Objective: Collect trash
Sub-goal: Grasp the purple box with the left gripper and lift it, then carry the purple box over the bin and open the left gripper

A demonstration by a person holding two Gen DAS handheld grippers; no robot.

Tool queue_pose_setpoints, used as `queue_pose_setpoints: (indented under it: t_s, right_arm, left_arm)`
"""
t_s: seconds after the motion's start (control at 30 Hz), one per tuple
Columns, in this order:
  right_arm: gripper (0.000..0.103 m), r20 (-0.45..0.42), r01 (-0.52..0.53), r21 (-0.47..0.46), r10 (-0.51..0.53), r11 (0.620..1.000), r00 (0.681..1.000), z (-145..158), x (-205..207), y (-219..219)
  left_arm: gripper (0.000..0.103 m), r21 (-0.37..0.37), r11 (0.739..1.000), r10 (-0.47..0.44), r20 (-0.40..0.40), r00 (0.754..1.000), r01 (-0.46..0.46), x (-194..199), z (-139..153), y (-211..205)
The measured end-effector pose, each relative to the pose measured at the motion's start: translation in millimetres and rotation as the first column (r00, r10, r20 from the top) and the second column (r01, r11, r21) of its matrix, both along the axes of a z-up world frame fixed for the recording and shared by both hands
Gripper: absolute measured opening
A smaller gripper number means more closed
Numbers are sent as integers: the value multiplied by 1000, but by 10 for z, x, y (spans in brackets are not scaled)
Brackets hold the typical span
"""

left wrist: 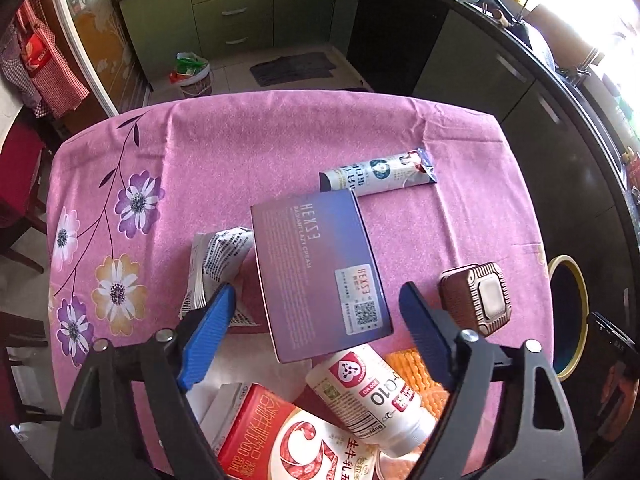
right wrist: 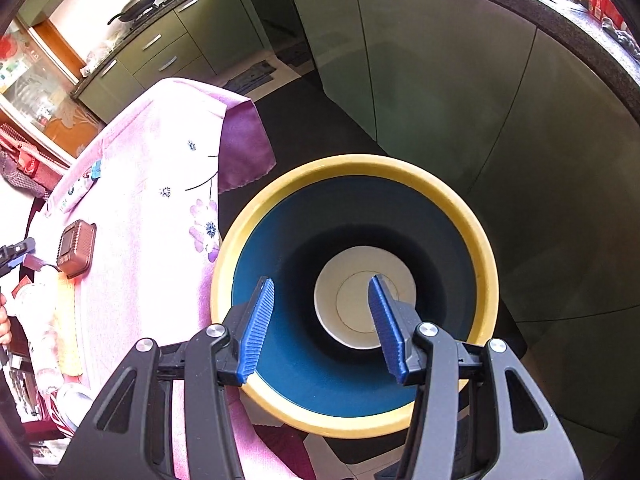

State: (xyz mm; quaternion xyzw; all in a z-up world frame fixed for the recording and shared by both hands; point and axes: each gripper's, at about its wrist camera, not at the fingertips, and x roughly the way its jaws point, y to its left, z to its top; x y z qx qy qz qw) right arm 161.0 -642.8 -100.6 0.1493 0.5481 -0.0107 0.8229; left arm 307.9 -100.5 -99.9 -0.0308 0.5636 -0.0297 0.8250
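The left tool (left wrist: 316, 300) hangs open over one purple cream box (left wrist: 320, 276), its pads clear of the box. Around it on the pink flowered worktop (left wrist: 248, 148) lie one crumpled leaflet (left wrist: 218, 264), one tube (left wrist: 380, 172), one brown ridged case (left wrist: 476, 300), one white supplement bottle (left wrist: 368, 392) and one red carton (left wrist: 280, 436). The right tool (right wrist: 322, 300) gapes empty over one yellow-rimmed bin (right wrist: 400, 168) beside the worktop.

The red carton (left wrist: 280, 440) was cut off by the lower edge, the purple box (left wrist: 320, 276) hid part of the crumpled leaflet (left wrist: 218, 264), and glare washed out the window corner (left wrist: 592, 8).
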Motion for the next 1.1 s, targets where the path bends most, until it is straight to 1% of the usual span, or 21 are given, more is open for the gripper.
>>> queue_pose_setpoints:
  t_s: [0.1, 0.17, 0.23, 0.33, 0.47, 0.53, 0.57, 0.67, 0.73, 0.8, 0.9, 1.03, 1.1]
  right_arm:
    - [50, 0, -3, 3, 3, 1000, 1000, 3, -25, -8]
    - [50, 1, 0, 3, -1, 1000, 1000, -10, -16, -10]
    - [50, 1, 3, 2, -3, 1000, 1000, -12, -12, -12]
    - [50, 6, 3, -1, -3, 1000, 1000, 8, -28, -16]
    - [50, 21, 8, -15, -8, 1000, 1000, 89, -32, -19]
    - [50, 29, 15, -19, -15, 1000, 999, 124, -36, -32]
    - [50, 34, 17, -22, -16, 1000, 999, 146, -45, -37]
    - [50, 55, 19, -38, -17, 999, 998, 208, -89, -45]
    - [50, 67, 22, -35, -20, 999, 998, 235, -130, -73]
    - [50, 77, 30, -42, -27, 999, 997, 272, -179, -116]
    - [50, 94, 51, -56, -45, 997, 995, 338, -320, -218]
    - [50, 112, 87, -66, -79, 994, 991, 417, -595, -411]
    - [50, 113, 107, -77, -98, 991, 989, 442, -743, -516]
  left_arm:
    - [69, 12, 1000, 1, -19, 1000, -1, 31, -51, -11]
    - [56, 14, 1000, -2, -26, 1000, 3, 40, -73, -20]
    - [55, 19, 1000, -5, -21, 1000, 6, 43, -75, -19]
    - [52, 10, 1000, -15, 0, 1000, 15, 29, -4, 0]
    - [52, 38, 998, -60, 90, 994, 57, -79, 271, -60]
    - [52, 56, 994, -103, 143, 984, 96, -164, 462, -148]
    - [52, 74, 990, -132, 174, 976, 121, -225, 565, -219]
    - [52, 124, 972, -228, 263, 938, 201, -442, 830, -518]
    - [52, 130, 956, -291, 291, 911, 264, -569, 928, -779]
    - [52, 132, 933, -361, 304, 882, 336, -669, 973, -1102]
    - [52, 129, 882, -470, 300, 830, 453, -778, 973, -1668]
    - [52, 126, 799, -597, 277, 753, 588, -887, 882, -2466]
    - [52, 130, 757, -648, 267, 713, 640, -928, 807, -2849]
